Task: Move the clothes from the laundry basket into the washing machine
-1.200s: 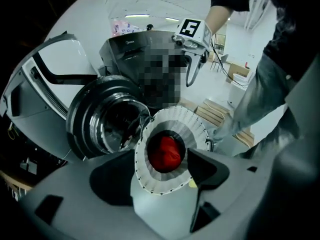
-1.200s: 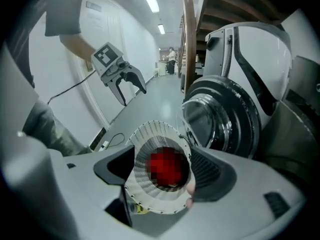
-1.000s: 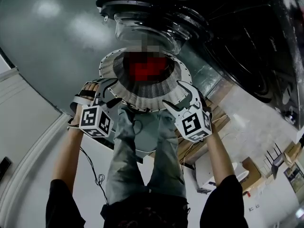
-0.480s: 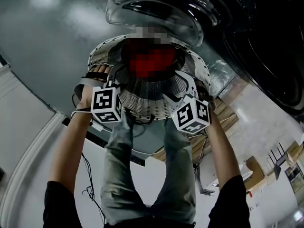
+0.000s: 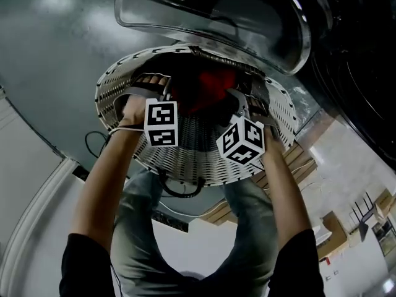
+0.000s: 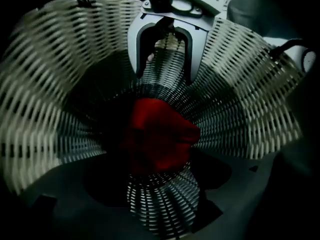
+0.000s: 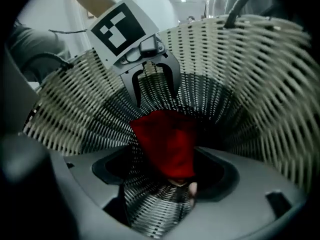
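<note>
Both left gripper (image 7: 152, 91), just widening, and right gripper (image 6: 164, 76) gaped loosely astride the basket (image 5: 198, 159) wall; cloth (image 6: 157, 139) lay mid-frame.

Left gripper (image 5: 150, 86), jaws just opened wider, and right gripper (image 5: 249, 101) inside white laundry basket (image 5: 114, 88). Red garment (image 5: 207, 91) lies between grippers, not between left jaws. Washer door (image 5: 210, 17) above.

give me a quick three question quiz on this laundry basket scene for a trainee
1. What colour is the garment in the laundry basket?
2. Where does the garment lie? A) at the bottom of the basket B) draped over its rim C) on the floor beside it
3. True or false: the right gripper is shut on the garment.
Key: 1 red; 2 A; 3 false, its jaws stand apart with only basket weave showing between them.
</note>
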The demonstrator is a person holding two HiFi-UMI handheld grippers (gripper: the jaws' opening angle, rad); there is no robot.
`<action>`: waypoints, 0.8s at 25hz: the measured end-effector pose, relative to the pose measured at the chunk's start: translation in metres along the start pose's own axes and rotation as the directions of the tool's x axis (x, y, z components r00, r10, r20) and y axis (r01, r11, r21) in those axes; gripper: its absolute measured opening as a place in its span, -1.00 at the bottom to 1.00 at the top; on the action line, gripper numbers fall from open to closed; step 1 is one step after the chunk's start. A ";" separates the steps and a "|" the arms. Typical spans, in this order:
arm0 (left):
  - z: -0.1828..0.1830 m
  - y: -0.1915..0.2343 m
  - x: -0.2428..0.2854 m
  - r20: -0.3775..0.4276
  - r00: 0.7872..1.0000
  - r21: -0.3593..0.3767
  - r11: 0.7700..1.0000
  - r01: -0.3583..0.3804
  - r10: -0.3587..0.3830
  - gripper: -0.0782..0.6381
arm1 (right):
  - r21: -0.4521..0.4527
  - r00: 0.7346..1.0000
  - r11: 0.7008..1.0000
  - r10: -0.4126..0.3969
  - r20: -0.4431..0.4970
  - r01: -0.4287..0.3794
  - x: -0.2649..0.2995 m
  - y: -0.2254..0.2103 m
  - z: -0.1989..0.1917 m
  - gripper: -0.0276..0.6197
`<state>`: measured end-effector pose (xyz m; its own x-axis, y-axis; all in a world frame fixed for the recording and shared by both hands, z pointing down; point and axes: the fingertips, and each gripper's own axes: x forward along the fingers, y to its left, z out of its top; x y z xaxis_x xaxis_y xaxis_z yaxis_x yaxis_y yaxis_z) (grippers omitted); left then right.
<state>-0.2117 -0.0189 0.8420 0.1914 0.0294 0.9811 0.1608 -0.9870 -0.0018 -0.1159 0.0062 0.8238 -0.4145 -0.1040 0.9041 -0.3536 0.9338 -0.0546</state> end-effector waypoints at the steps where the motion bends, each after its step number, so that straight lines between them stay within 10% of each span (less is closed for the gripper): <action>1: -0.002 -0.001 0.011 -0.004 1.000 0.003 1.000 0.010 -0.010 0.28 | -0.004 1.000 1.000 -0.001 -0.006 0.001 0.010 -0.002 -0.003 0.27; 15: -0.021 0.007 0.128 -0.059 0.994 -0.065 0.994 0.090 -0.094 0.53 | -0.024 0.996 1.000 -0.005 -0.087 0.003 0.124 -0.021 -0.053 0.63; 20: -0.022 0.005 0.147 -0.055 0.988 -0.133 0.982 0.137 -0.146 0.50 | -0.039 0.994 0.999 -0.030 -0.109 0.026 0.146 -0.027 -0.061 0.32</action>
<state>-0.2038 -0.0234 0.9903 0.1128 0.1640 0.9800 0.0557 -0.9858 0.1586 -0.1157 -0.0129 0.9827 -0.3100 -0.0938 0.9461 -0.3314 0.9434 -0.0151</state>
